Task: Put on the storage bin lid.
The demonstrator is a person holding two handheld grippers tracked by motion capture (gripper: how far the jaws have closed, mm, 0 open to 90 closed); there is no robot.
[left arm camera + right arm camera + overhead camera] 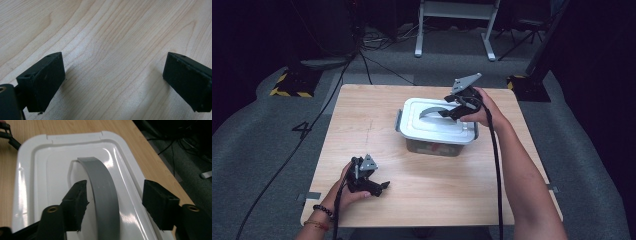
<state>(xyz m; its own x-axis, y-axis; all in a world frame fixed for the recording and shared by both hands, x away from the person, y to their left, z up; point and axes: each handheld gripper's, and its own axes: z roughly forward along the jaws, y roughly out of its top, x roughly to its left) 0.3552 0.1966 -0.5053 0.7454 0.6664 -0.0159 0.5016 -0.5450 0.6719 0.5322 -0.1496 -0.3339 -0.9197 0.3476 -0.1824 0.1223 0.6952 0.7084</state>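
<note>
We had the lidded plastic box (438, 127) sitting toward the far right of the wooden table (362, 130), its pale lid (50, 165) closed and the grey arched handle (102, 195) standing up from the lid's middle. Our right gripper (113, 200) hung over that handle with its jaws spread wide on either side of the strap, one pad close beside it, neither pressing on it, so the handle was released. We judged the box rigid and fairly light, the glossy lid slippery, and the handle stiff enough to carry the load; the crown of the arch looked the best place to take hold. Our left gripper (374, 186) rested at the near left, well apart from the box, jaws parted over bare wood. Nothing stood between either tool and the box; beyond the table lay only cables (377, 35) and a stand's feet (457, 30).
</note>
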